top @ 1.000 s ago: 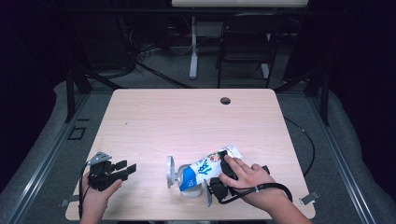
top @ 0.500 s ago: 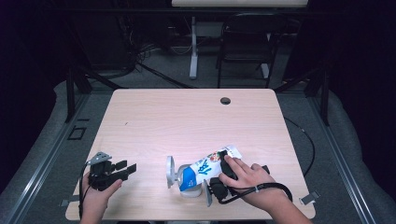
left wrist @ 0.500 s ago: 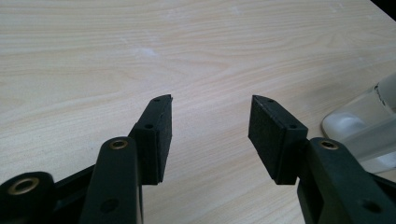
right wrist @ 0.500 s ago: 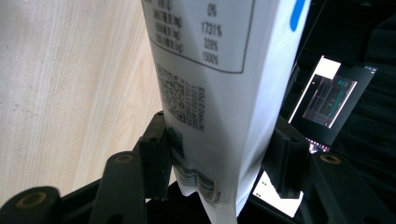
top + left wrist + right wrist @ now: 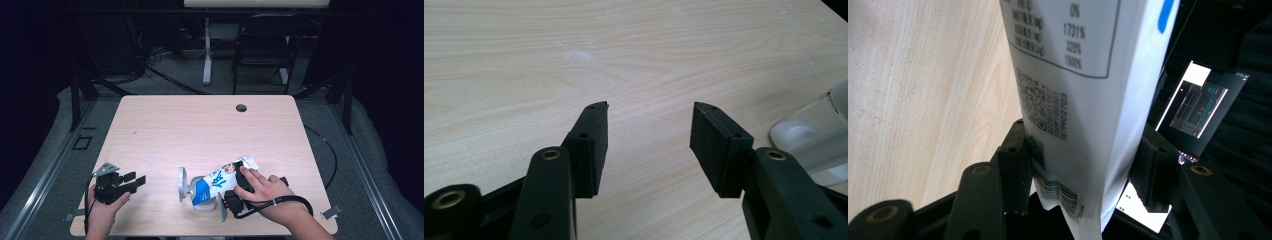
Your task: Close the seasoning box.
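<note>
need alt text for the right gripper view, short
A white pouch printed with a nutrition table and a code is clamped between the right gripper's two black jaws. A pale wooden table lies at the left and a dark background at the right.

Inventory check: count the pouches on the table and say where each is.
1. The pouch lies tilted at the near edge of the table, its end between the right gripper's jaws, its other end over a clear glass. Nothing hints at hidden ones.
</note>
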A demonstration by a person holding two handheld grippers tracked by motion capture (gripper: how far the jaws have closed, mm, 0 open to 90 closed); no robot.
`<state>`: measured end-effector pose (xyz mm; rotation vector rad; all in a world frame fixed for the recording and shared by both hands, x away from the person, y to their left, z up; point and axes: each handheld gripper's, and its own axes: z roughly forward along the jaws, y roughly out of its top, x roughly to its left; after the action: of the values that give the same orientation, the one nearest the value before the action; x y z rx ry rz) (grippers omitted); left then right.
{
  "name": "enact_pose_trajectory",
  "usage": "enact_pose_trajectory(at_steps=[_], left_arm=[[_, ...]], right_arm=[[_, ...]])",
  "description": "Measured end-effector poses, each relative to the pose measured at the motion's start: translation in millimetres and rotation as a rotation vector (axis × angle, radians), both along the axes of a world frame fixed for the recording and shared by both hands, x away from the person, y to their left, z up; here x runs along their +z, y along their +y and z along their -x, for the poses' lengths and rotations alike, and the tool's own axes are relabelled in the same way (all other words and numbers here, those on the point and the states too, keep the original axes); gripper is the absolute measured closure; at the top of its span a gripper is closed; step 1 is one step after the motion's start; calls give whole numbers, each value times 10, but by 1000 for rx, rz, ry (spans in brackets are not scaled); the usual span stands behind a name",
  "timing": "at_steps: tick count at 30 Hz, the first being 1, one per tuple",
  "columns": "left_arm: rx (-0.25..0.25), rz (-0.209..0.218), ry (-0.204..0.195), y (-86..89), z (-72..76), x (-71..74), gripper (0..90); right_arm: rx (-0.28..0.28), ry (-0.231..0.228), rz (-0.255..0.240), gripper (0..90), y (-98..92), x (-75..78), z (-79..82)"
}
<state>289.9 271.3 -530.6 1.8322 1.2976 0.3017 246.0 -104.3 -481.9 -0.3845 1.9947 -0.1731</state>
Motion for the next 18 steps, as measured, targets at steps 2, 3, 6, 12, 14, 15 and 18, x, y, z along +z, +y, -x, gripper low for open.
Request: enact_pose_trajectory(at_steps=[2,3,6,12,14,15,18], left_arm=[[3,3,0,-1,1,0,497],[3,3,0,-1,1,-1,497],[1,1,0,-1,-1,-4,496],[5,3,0,-1,1,-4,494],[4,2,0,0,1,-4,494],[5,3,0,-1,1,-4,494],[2,1,-1,-1,-1,-4,494]], right_arm=[[1,-1,1,500,1,0,1],[3,3,-2,500,0,-2,-2],[2,-3,2,502,1,-1,3],[2,-4,2,506,2,1,4],[2,-4,1,507,3,0,3],[2,-4,1,508,3,1,3],[2,-4,1,509,2,0,4]])
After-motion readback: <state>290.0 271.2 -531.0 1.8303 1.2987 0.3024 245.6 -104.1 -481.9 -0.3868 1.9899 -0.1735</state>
